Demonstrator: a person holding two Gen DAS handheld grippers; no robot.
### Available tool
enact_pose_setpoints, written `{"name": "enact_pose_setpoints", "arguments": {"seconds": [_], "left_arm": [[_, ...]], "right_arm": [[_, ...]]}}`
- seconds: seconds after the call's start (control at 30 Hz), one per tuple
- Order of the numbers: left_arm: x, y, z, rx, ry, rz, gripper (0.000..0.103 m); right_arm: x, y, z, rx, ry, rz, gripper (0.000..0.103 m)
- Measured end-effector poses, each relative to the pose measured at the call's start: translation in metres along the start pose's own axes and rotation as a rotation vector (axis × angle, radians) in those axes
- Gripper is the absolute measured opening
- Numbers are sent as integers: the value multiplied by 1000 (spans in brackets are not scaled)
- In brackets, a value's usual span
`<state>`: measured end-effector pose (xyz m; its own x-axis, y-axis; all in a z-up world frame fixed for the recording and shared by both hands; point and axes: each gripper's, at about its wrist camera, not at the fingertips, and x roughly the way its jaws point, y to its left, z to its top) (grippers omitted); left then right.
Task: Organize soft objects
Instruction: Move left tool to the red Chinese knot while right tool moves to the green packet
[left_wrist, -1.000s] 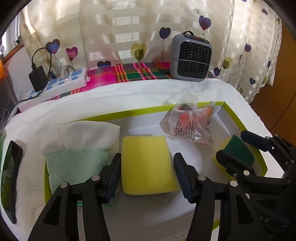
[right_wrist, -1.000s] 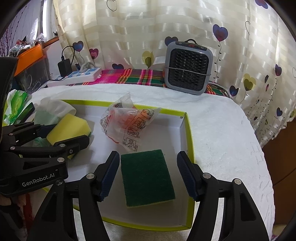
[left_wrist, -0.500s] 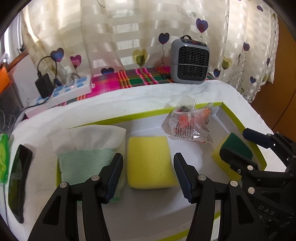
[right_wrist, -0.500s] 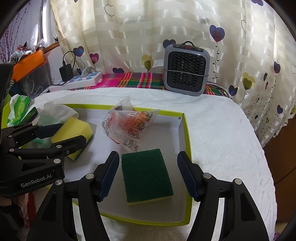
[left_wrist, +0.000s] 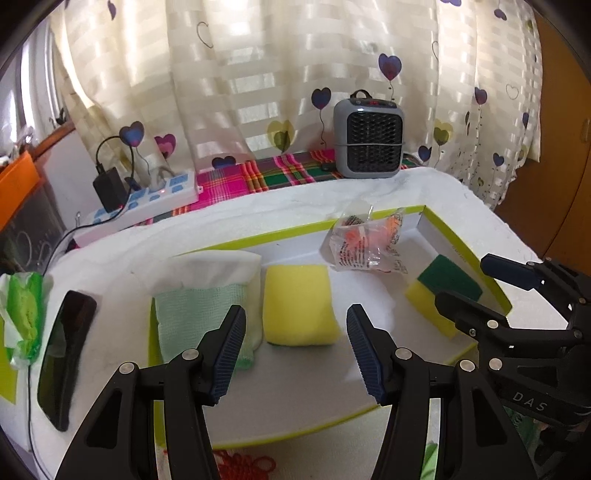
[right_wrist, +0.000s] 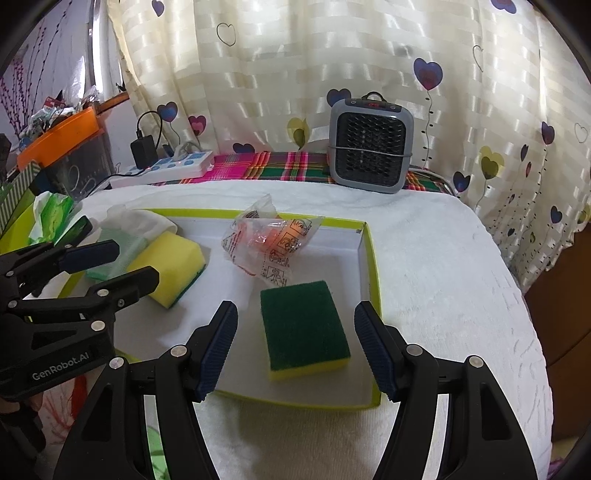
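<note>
Left gripper (left_wrist: 295, 347): jaws were spread wide, nothing held; yellow sponge (left_wrist: 298, 305) was framed between the fingertips but not touched.
Right gripper (right_wrist: 295, 345): jaws were likewise spread and empty; green-topped scouring sponge (right_wrist: 303, 328) lay between the fingers, clear of both pads.
Tray (right_wrist: 369, 258): white shallow box with lime rim, set on a white towel (right_wrist: 443, 258).
Contents: folded green mesh cloth with white tissue (left_wrist: 201, 295) at the left end, yellow sponge just beside it, clear packet of orange items (left_wrist: 364, 245) at the back, scouring sponge at the right end by the rim.
Off-tray: phone (left_wrist: 64, 354) and green tissue pack (left_wrist: 24, 314) were seen left of the tray.
Status: all soft items appeared placed; task judged near complete.
Risk 1: cloth edge overhung the left rim; it could be dragged out if snagged by a finger.
Risk 2: light tray could be shifted by a bump on the rim.
Risk 3: grippers were close together; collision possible if both were moved inward.
</note>
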<state>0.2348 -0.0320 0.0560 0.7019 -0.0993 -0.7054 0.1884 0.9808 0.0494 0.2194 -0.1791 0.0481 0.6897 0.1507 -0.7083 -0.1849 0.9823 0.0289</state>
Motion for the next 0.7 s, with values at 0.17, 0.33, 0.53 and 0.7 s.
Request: {"name": "enact_pose_setpoints", "arguments": {"seconds": [0.17,0.33,0.53,0.7], "left_arm": [[-16,1,-6,9,-19,4,57],[-28,5,-14,4,-20,-6,57],[-43,20,-30,-19,-18,-4,57],[-50,37,-45,-51,-3,-17,57]], "right_arm": [[-11,0,-4,10,-15,5,67],[-27,2,-9,11,-30,16,67],[-43,-1,-18,25,-35,23,67],[-55,-1,-29,16,-28,20,67]]}}
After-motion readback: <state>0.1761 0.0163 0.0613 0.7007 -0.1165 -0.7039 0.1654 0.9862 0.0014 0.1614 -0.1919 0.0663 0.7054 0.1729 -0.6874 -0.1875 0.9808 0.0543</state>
